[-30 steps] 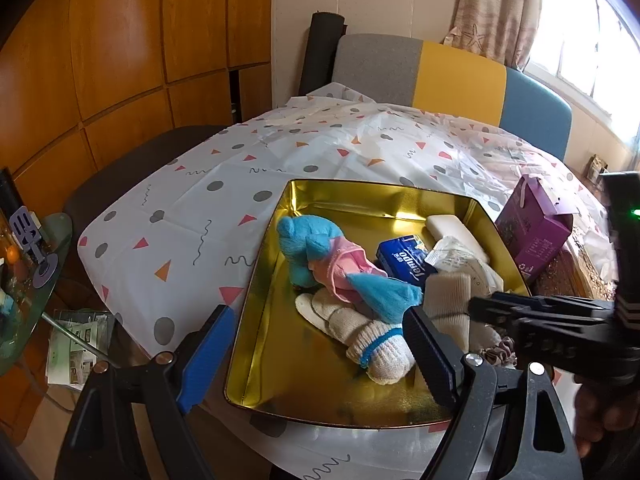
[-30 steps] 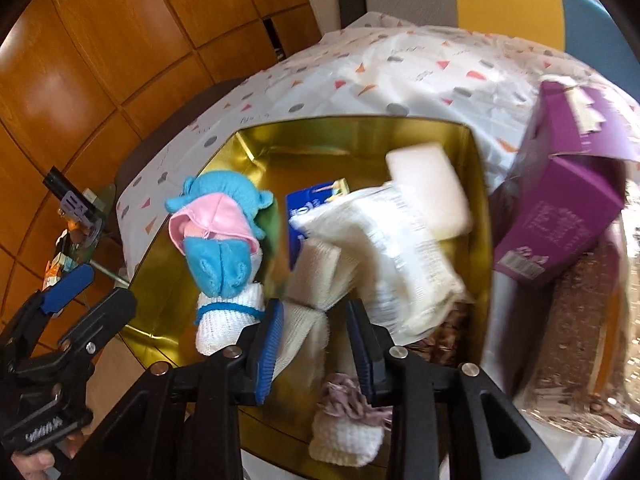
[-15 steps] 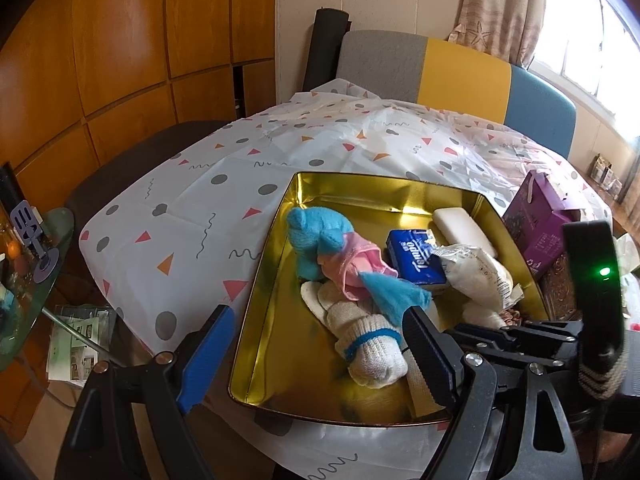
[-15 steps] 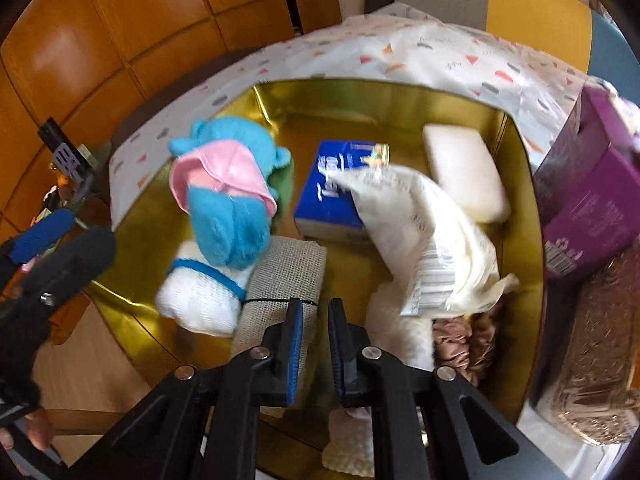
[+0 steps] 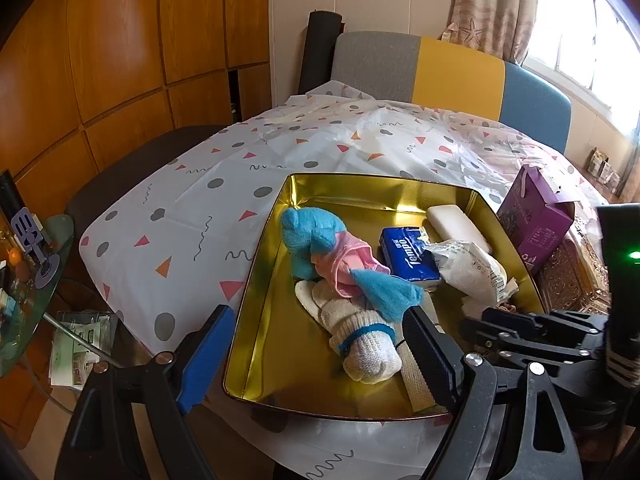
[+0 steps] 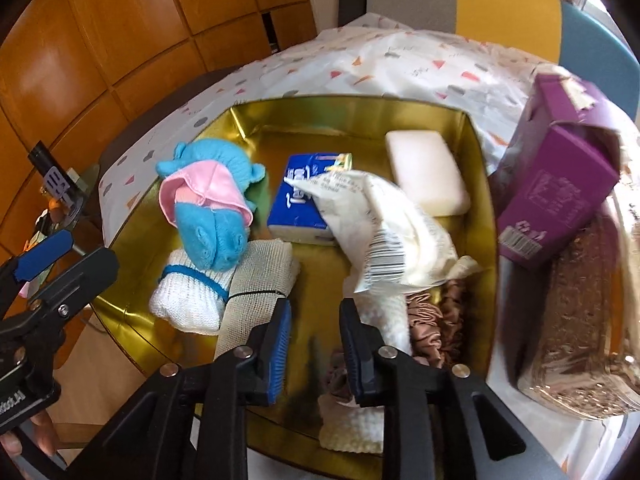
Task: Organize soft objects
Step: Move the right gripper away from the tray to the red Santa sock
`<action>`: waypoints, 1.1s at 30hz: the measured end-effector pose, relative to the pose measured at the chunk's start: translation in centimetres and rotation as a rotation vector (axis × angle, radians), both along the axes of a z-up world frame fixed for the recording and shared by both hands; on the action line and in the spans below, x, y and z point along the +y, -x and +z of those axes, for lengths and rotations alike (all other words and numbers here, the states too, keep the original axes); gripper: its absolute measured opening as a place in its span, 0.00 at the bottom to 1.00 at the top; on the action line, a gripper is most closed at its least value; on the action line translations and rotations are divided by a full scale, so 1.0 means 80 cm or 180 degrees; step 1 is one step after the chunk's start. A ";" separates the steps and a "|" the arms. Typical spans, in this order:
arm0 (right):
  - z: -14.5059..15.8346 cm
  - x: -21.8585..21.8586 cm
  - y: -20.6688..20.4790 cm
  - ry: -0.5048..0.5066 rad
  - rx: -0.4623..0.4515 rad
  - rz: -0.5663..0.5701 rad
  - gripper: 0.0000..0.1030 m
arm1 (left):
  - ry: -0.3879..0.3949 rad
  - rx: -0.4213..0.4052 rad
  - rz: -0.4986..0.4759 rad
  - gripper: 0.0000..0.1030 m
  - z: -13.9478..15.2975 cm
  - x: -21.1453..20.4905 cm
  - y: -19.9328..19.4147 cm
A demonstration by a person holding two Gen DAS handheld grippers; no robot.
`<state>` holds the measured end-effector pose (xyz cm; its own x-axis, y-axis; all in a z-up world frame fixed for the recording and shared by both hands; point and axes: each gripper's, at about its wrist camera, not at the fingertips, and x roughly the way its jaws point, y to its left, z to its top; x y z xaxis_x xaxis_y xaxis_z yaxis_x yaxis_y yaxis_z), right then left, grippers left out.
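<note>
The gold tray (image 6: 478,152) on the counter (image 5: 192,216) holds the soft things. The beige rolled cloth (image 6: 260,280) lies just left of the right gripper (image 6: 314,346), whose jaws have just been opening, nothing between. The left gripper (image 5: 316,356) is spread wide, empty.

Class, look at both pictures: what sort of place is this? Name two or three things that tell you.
Most likely a room in a home, perhaps a dining corner: a table under a patterned tablecloth, a padded bench behind it, wood-panelled cupboards and a curtained window.
</note>
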<state>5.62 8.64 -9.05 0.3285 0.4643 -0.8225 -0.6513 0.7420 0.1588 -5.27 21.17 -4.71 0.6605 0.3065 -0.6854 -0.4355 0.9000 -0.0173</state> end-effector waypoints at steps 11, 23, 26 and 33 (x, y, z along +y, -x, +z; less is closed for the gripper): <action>0.041 -0.041 0.012 -0.0077 -0.0388 -0.0215 0.29 | 0.0008 -0.0042 -0.0082 0.84 0.005 -0.007 0.003; 0.068 -0.103 0.014 0.0007 -0.0630 -0.0398 0.31 | 0.0019 -0.0009 -0.0113 0.84 0.002 -0.012 0.001; 0.071 -0.124 0.015 0.0073 -0.0668 -0.0437 0.31 | 0.0013 0.0007 -0.0131 0.84 0.001 -0.013 -0.001; 0.078 -0.190 0.007 0.0231 -0.0743 -0.0649 0.31 | 0.0049 0.0016 -0.0161 0.84 0.000 -0.015 -0.004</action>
<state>5.03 -6.57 -2.85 0.5925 0.3123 -0.7426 -0.5006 0.8650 -0.0357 -4.91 19.97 -4.72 0.6714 0.2621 -0.6932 -0.3895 0.9205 -0.0293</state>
